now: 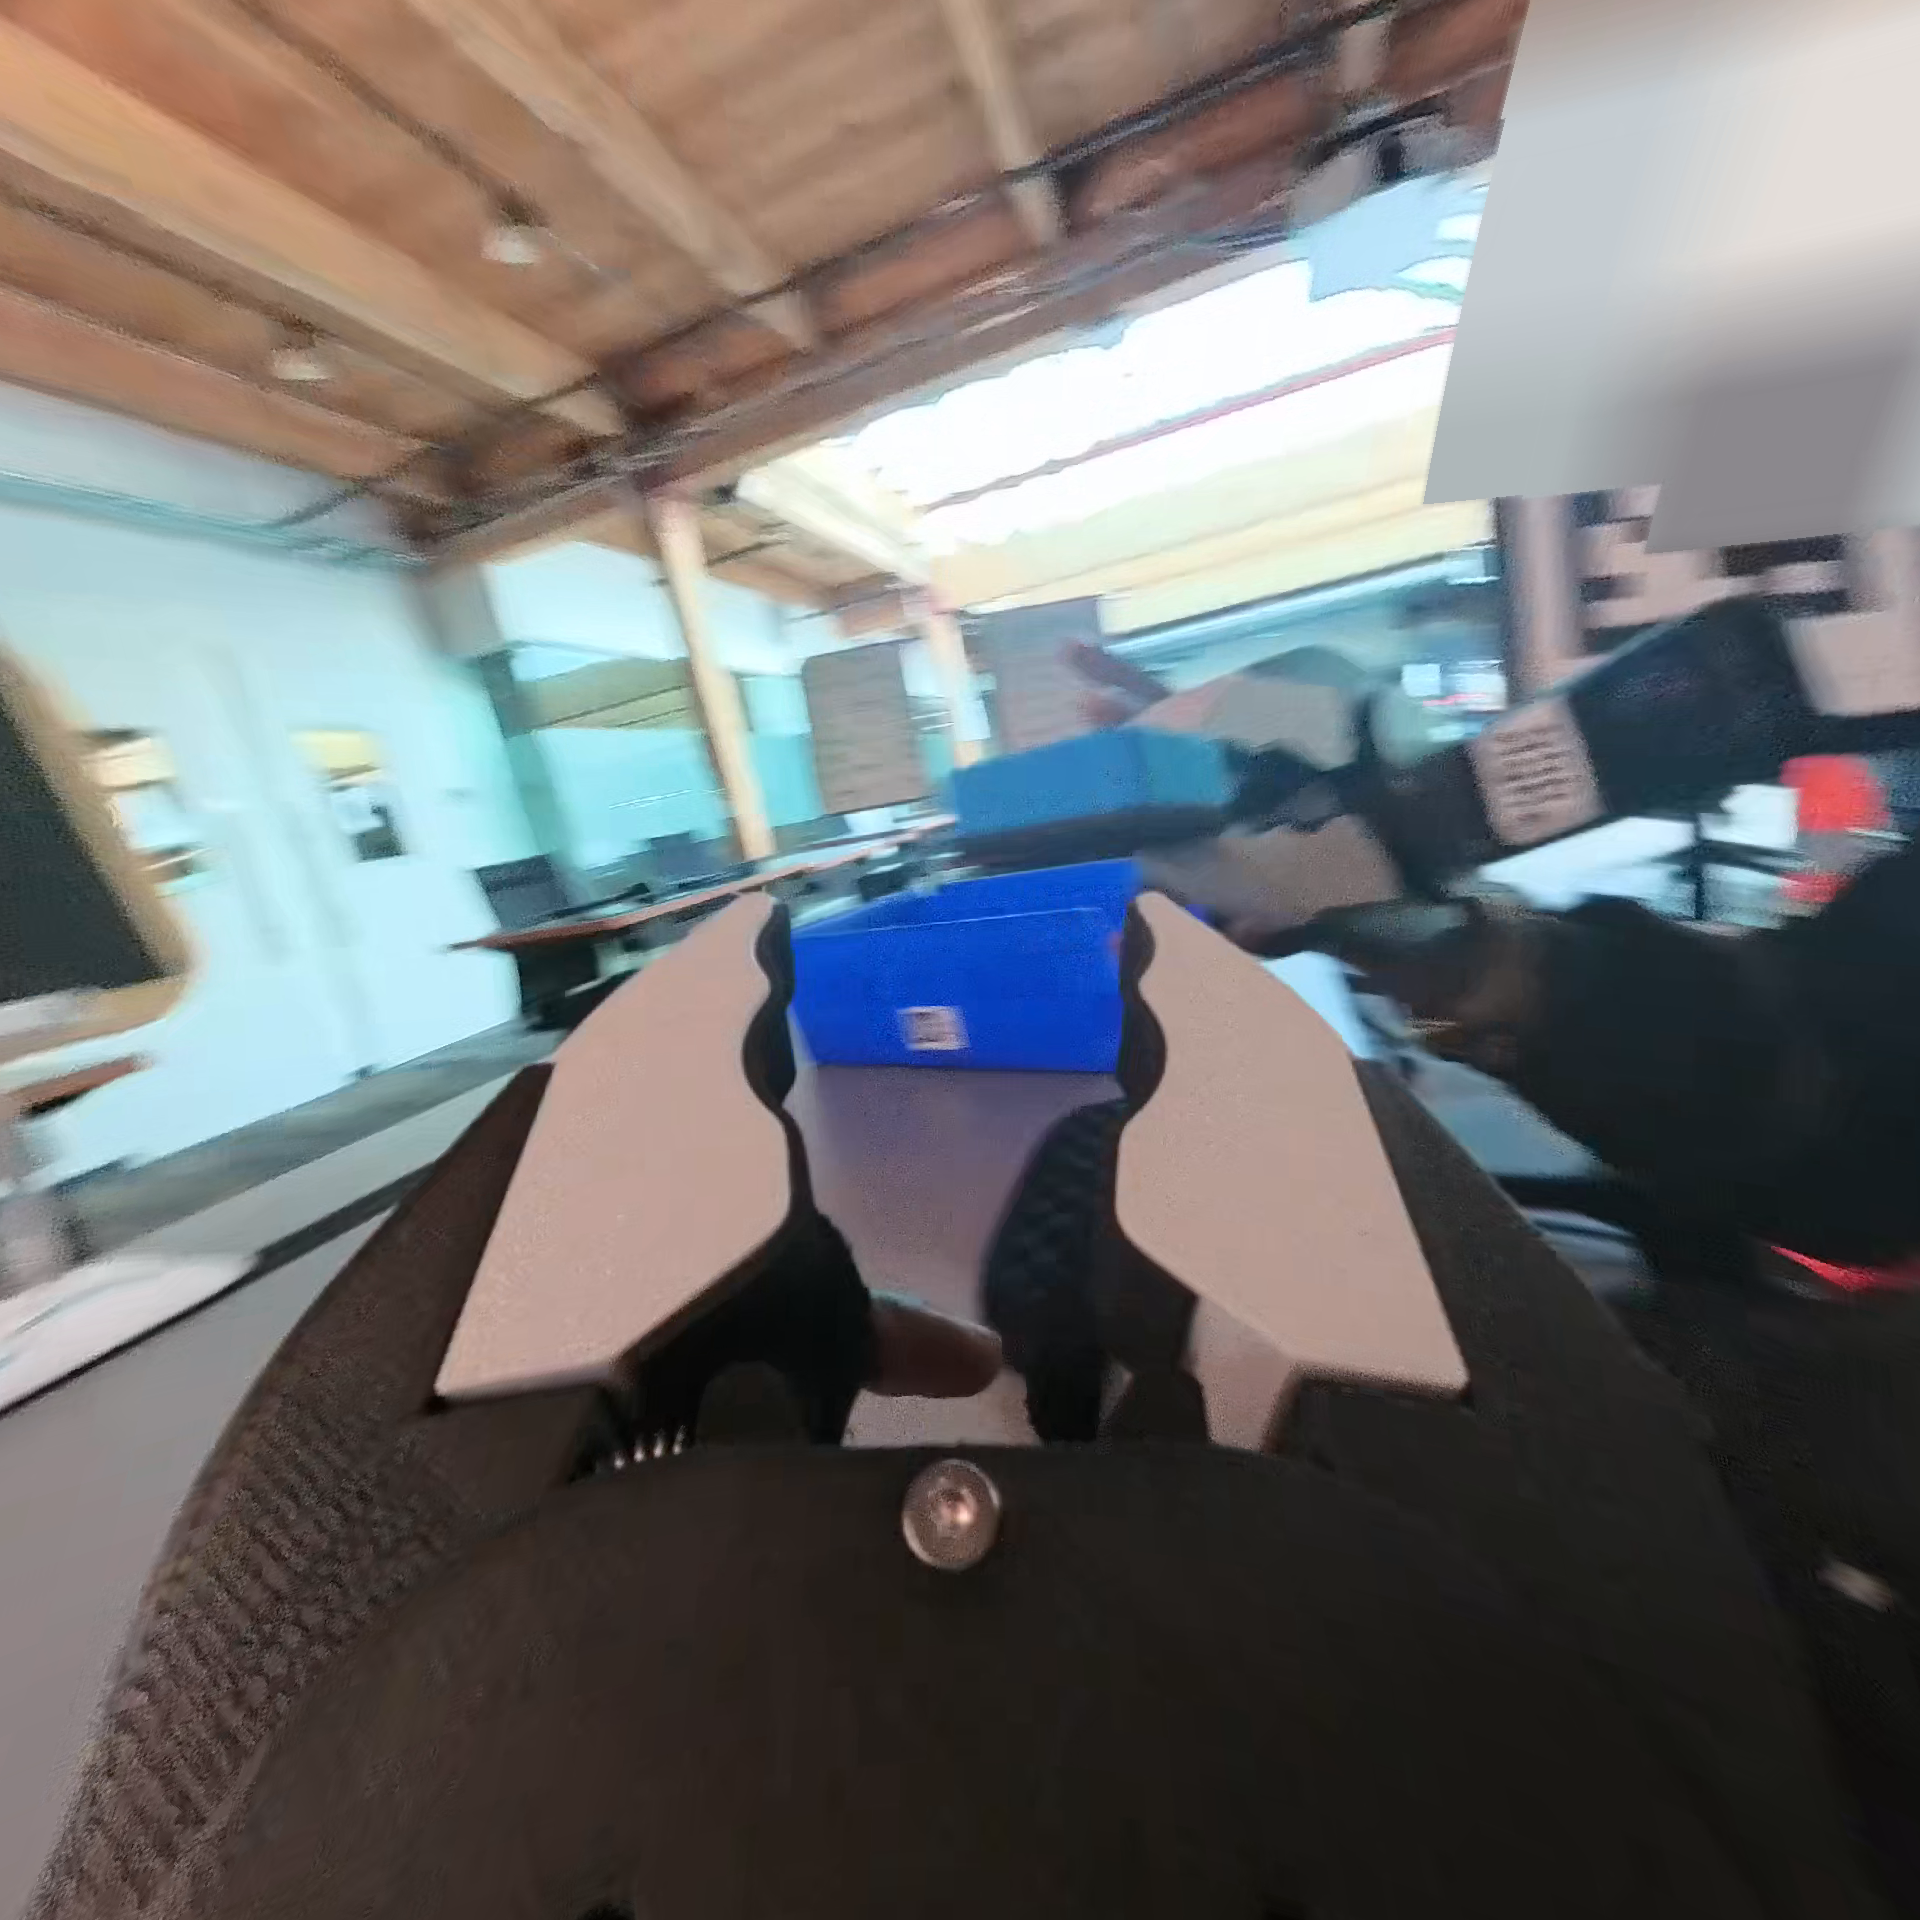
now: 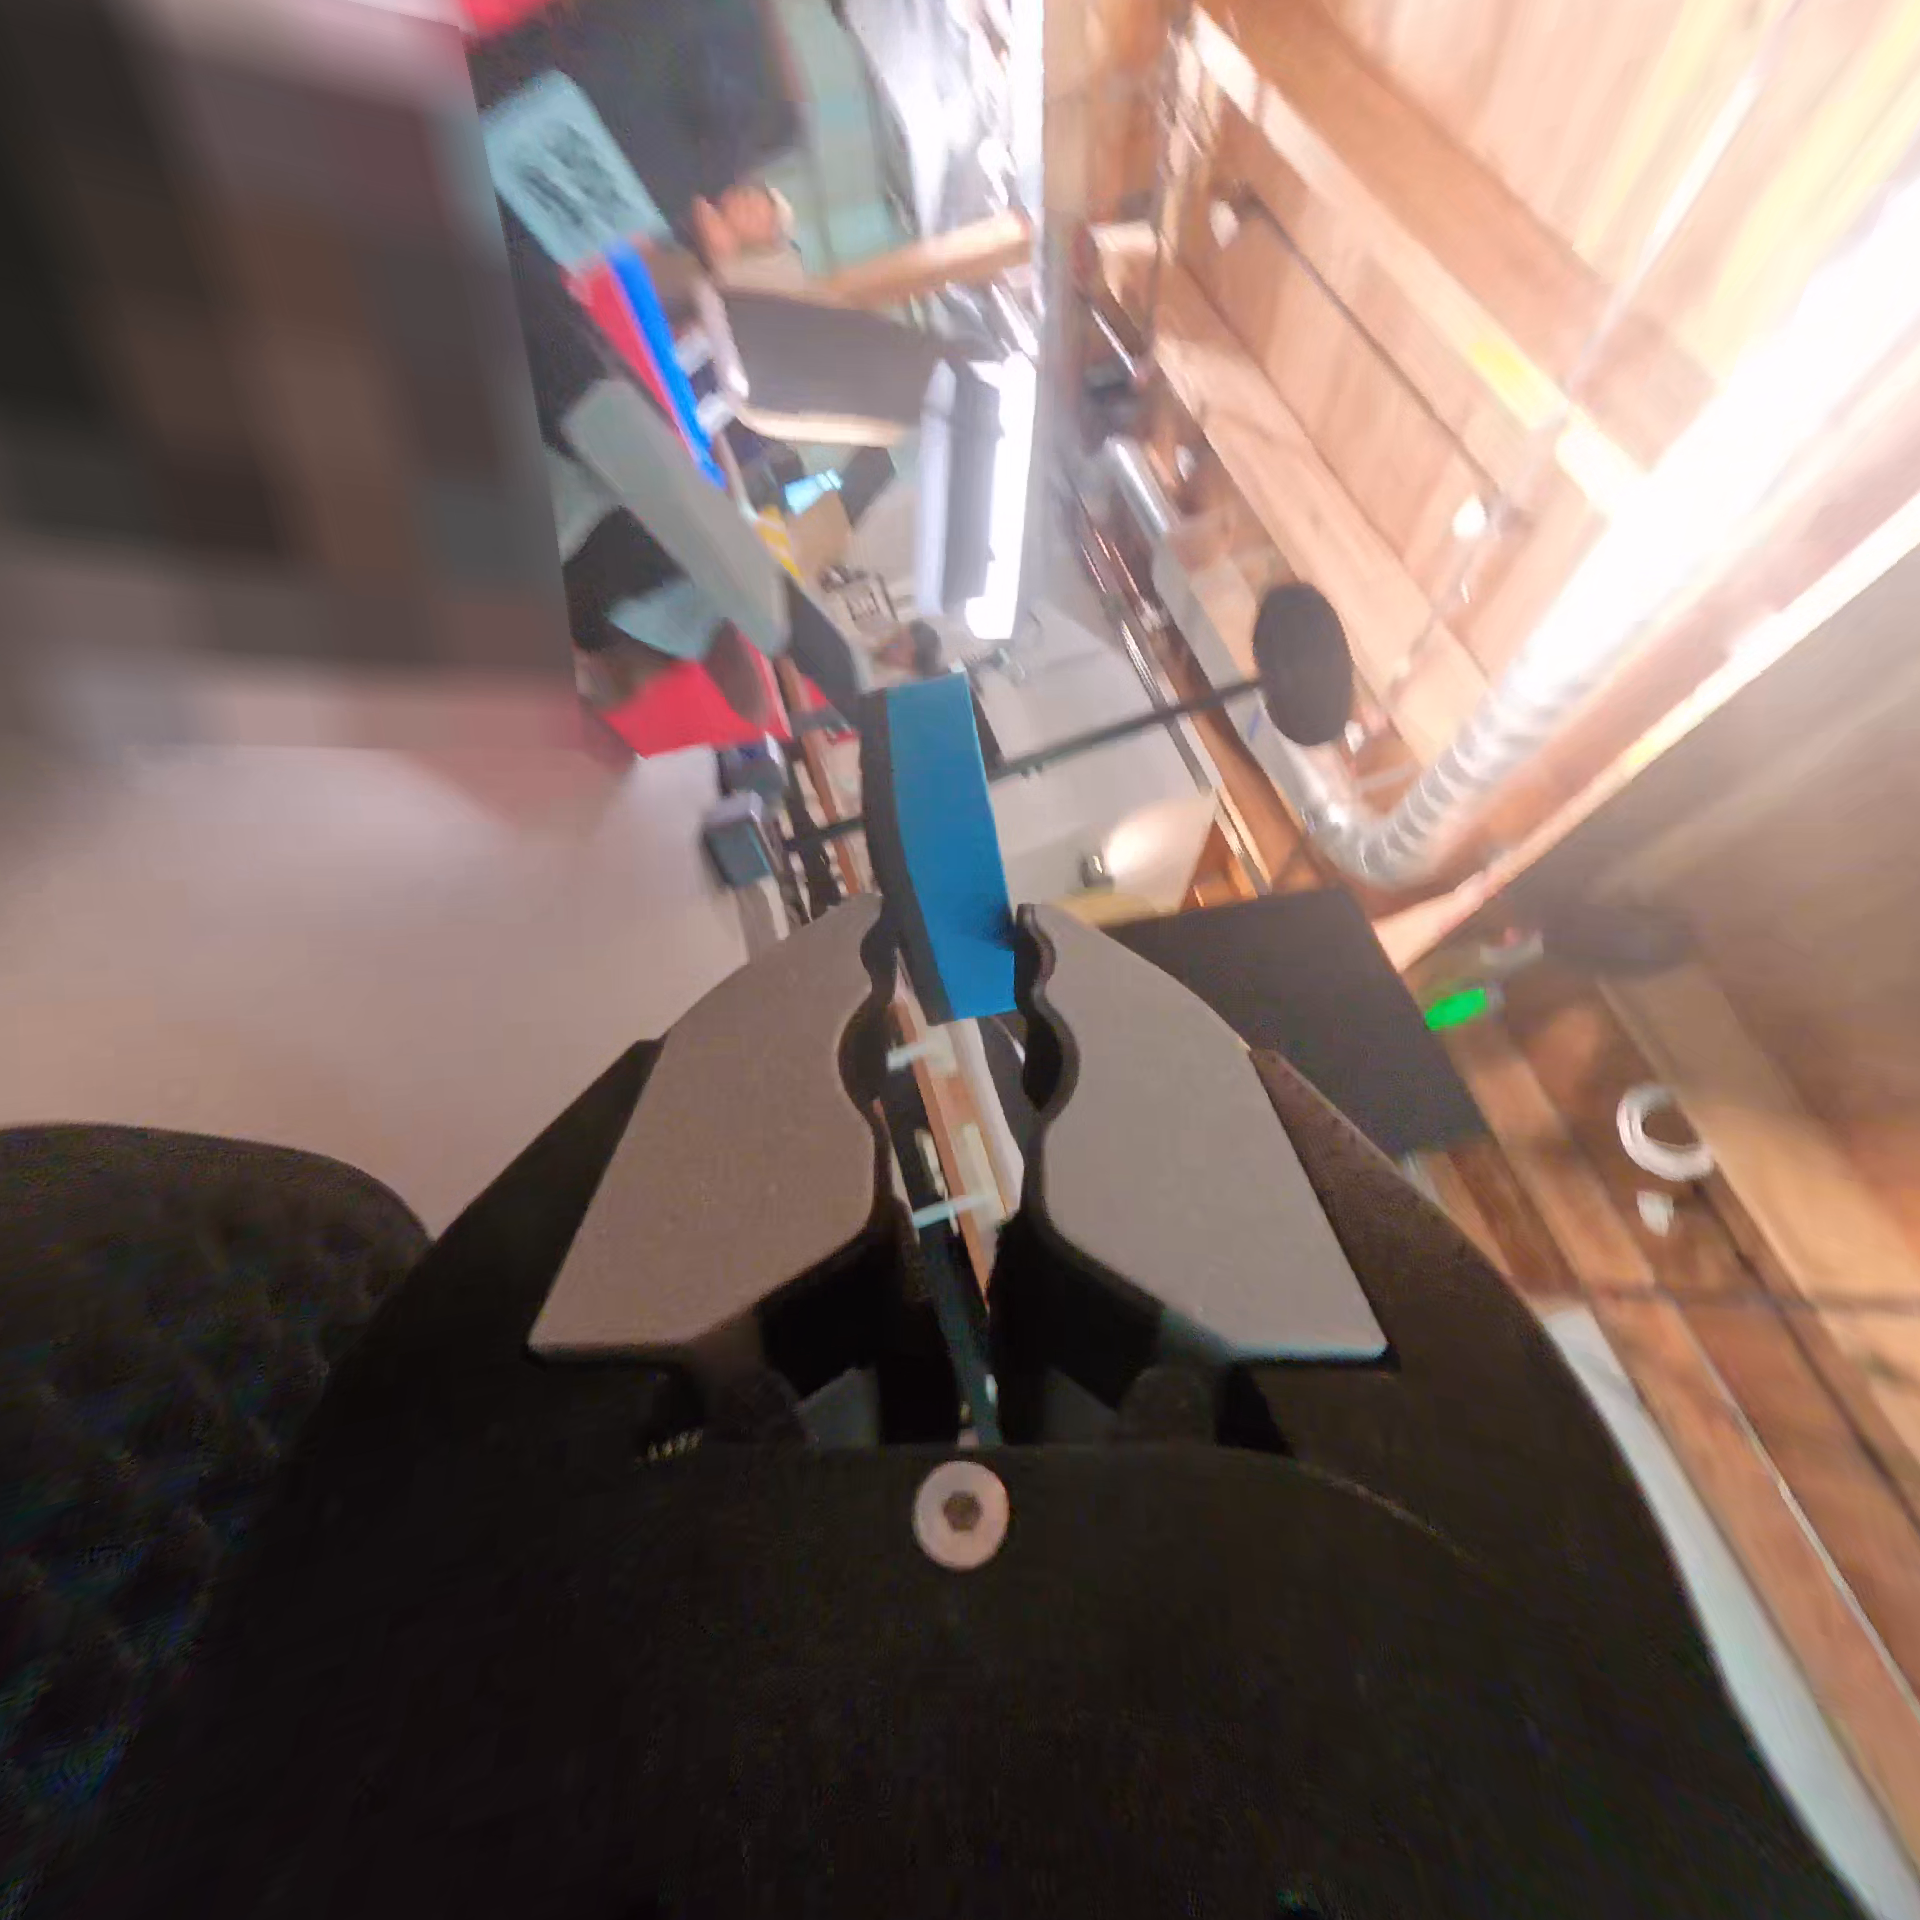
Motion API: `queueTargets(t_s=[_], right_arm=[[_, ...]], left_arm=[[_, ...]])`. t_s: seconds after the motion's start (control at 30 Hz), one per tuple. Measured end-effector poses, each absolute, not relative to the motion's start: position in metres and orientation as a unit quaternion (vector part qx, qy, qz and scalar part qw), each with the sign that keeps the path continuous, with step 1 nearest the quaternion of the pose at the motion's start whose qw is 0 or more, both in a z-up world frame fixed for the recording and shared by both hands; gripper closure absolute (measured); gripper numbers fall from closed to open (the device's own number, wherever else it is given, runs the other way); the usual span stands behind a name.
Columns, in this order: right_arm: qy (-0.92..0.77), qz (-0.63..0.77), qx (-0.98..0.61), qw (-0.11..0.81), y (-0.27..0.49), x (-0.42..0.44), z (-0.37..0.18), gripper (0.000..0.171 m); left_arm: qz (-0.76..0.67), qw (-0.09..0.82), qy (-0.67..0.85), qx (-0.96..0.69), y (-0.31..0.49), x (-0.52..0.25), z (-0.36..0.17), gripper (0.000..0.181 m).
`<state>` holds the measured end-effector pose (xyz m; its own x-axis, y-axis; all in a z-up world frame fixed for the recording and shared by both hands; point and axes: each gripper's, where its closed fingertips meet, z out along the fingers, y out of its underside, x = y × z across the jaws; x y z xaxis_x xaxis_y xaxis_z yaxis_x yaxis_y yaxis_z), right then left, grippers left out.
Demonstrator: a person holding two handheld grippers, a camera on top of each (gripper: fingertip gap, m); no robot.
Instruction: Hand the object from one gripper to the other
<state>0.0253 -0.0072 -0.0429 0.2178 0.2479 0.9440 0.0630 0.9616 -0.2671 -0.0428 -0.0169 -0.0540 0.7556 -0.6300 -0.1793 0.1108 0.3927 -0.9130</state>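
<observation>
The left gripper (image 1: 956, 925) gapes wide and empty over bare dark tabletop (image 1: 914, 1164), a blue bin (image 1: 966, 987) beyond its tips. The right gripper (image 2: 945, 940) pinches the near end of a blue-faced, black-backed block (image 2: 945, 831), its long axis running straight out past the fingertips into free air.

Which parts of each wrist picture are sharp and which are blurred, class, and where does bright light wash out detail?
Left wrist view: the left gripper is sharp; the room, blue bin and right gripper are motion-smeared; the ceiling opening glares white. Right wrist view: the right gripper and blue block are fairly sharp; background streaked; upper right overexposed.
</observation>
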Motion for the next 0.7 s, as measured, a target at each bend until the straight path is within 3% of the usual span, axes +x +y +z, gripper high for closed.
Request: queueTargets(t_s=[0.13, 0.27, 0.47, 0.7], right_arm=[[-0.555, 0.023, -0.250, 0.793, 0.062, 0.069, -0.007, 0.150], [-0.490, -0.028, -0.399, 0.775, 0.141, 0.136, 0.006, 0.150], [-0.360, 0.000, -0.656, 0.663, 0.236, 0.248, -0.042, 0.149], [-0.245, 0.009, -0.823, 0.513, 0.258, 0.325, -0.102, 0.149]], left_arm=[[-0.170, 0.803, 0.116, -0.560, 0.015, -0.095, -0.059, 0.121], [-0.163, 0.803, 0.063, -0.569, 0.021, -0.113, -0.062, 0.120], [-0.187, 0.773, 0.064, -0.603, 0.028, -0.109, -0.076, 0.119], [-0.199, 0.764, 0.056, -0.611, 0.030, -0.109, -0.080, 0.120]])
